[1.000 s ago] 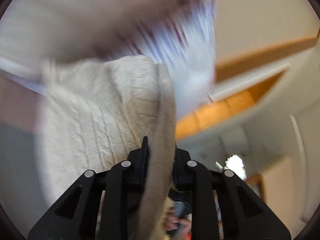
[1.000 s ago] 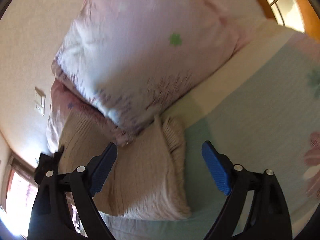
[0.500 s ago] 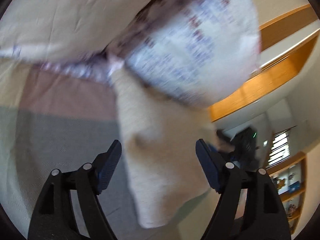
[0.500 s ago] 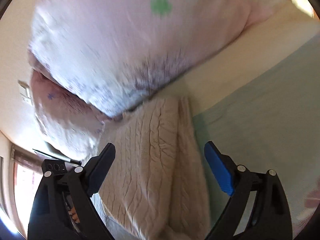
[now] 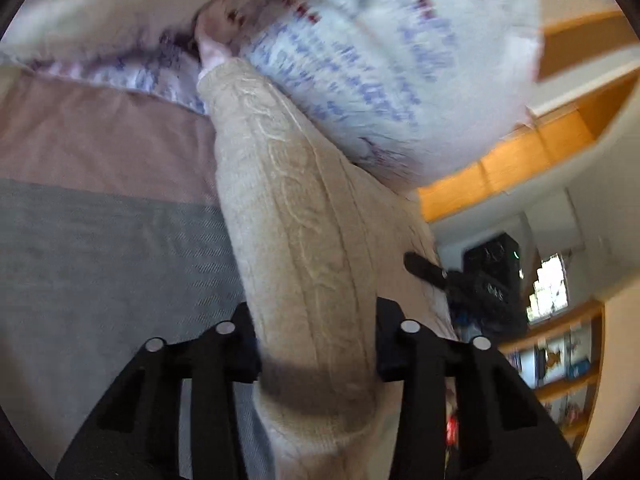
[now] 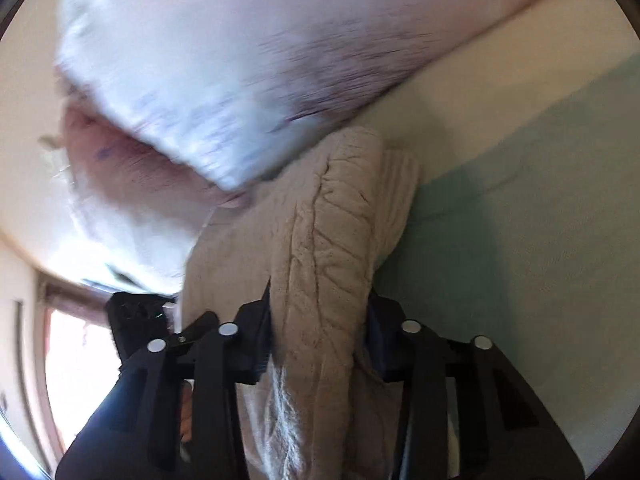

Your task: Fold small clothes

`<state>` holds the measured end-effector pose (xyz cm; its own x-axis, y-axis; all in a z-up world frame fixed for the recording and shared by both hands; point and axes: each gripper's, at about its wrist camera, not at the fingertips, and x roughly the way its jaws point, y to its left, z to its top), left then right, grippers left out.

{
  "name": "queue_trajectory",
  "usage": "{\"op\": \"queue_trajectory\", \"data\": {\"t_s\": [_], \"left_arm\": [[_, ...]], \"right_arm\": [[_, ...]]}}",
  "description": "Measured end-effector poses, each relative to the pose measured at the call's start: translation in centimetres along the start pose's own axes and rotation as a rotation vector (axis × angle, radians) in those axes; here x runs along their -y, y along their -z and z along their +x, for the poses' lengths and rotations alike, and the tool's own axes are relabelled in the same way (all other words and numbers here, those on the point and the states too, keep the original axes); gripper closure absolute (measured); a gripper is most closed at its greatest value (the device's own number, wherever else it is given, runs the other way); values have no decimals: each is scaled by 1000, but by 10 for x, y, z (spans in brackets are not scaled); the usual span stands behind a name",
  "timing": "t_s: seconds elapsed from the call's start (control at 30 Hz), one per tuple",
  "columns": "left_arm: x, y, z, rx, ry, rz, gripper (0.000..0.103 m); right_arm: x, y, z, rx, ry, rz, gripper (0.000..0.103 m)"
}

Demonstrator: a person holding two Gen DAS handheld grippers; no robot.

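A cream cable-knit sweater (image 5: 296, 216) lies folded on the bed, its far end against the pillows. My left gripper (image 5: 316, 344) is shut on a thick fold of it at one side. In the right wrist view the same sweater (image 6: 328, 240) bunches up between the fingers of my right gripper (image 6: 320, 328), which is shut on its other side. Each gripper shows in the other's view: the right one at the sweater's right edge (image 5: 472, 280), the left one at its left edge (image 6: 140, 320).
Two white and pink patterned pillows (image 5: 380, 60) (image 6: 224, 80) lie just beyond the sweater. The bedspread is grey and pink (image 5: 100, 240) on the left side and pale green (image 6: 520, 220) on the right. Wooden shelves (image 5: 560, 360) stand off the bed.
Both grippers were open half a second ago with the sweater lying between their fingers. Both have now moved in and shut on folds of it.
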<state>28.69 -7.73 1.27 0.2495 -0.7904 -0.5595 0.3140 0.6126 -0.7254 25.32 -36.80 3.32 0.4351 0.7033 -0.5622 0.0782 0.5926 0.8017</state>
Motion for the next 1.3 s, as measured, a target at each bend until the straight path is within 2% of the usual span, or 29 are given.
{"op": "queue_trajectory", "data": {"t_s": [0.07, 0.13, 0.17, 0.27, 0.33, 0.4, 0.43, 0.47, 0.5, 0.53, 0.57, 0.6, 0.67, 0.73, 0.77, 0.8, 0.83, 0.87, 0.9, 0.93, 0.97, 1.07, 1.2, 1.3], "left_arm": [[0, 7, -40, 36, -28, 65, 65], [-14, 12, -81, 83, -57, 57, 63], [-22, 12, -93, 96, -95, 53, 60], [-41, 15, -112, 125, -313, 49, 53], [-45, 25, -124, 150, -362, 64, 49], [-40, 36, -135, 209, -414, 125, 36], [-28, 43, -144, 248, -469, 169, 31], [-21, 45, -146, 269, -495, 197, 27], [-18, 48, -153, 285, -509, 218, 24], [-11, 55, -155, 299, -530, 235, 19], [-5, 61, -156, 308, -573, 239, 6], [-3, 69, -166, 319, -612, 239, 2], [7, 86, -174, 363, -699, 265, 2], [11, 102, -178, 364, -731, 281, 2], [12, 109, -179, 360, -742, 278, 2], [11, 117, -181, 345, -751, 274, 2], [11, 122, -177, 328, -762, 270, 2], [12, 124, -169, 305, -779, 263, 2], [11, 127, -164, 288, -794, 257, 2], [10, 131, -159, 272, -804, 254, 2], [8, 135, -154, 259, -801, 252, 2], [1, 144, -138, 196, -813, 231, 2], [-1, 152, -123, 137, -868, 251, 2], [-3, 156, -118, 117, -907, 277, 2]], "right_arm": [[-29, 16, 14, -46, -71, -79, 76], [-59, 33, 41, -96, -102, -156, 76], [-69, 37, 53, -113, -90, -183, 76], [-88, 42, 80, -115, 40, -240, 63], [-88, 41, 69, -50, 15, -199, 52], [-87, 41, 49, 40, -11, -183, 41], [-87, 40, 47, 50, -14, -186, 39], [-89, 41, 53, 17, -11, -190, 39], [-89, 43, 59, -17, 10, -197, 61], [-92, 45, 73, -39, 107, -222, 91], [-96, 43, 81, -22, 167, -222, 91], [-93, 39, 85, 8, 180, -194, 92], [-77, 26, 86, 36, 149, -76, 92], [-77, 28, 84, 40, 143, -59, 90], [-82, 35, 78, 54, 159, -78, 88], [-88, 43, 73, 68, 183, -103, 77], [-98, 52, 68, 81, 231, -131, 46], [-105, 68, 52, 108, 302, -170, 25], [-112, 87, 34, 162, 338, -223, 1], [-116, 100, 23, 199, 363, -264, 1], [-123, 123, 12, 229, 425, -324, 1], [-128, 175, 8, 224, 573, -414, 1], [-125, 216, 43, 114, 614, -475, 1], [-128, 223, 65, 80, 658, -501, 1]]}}
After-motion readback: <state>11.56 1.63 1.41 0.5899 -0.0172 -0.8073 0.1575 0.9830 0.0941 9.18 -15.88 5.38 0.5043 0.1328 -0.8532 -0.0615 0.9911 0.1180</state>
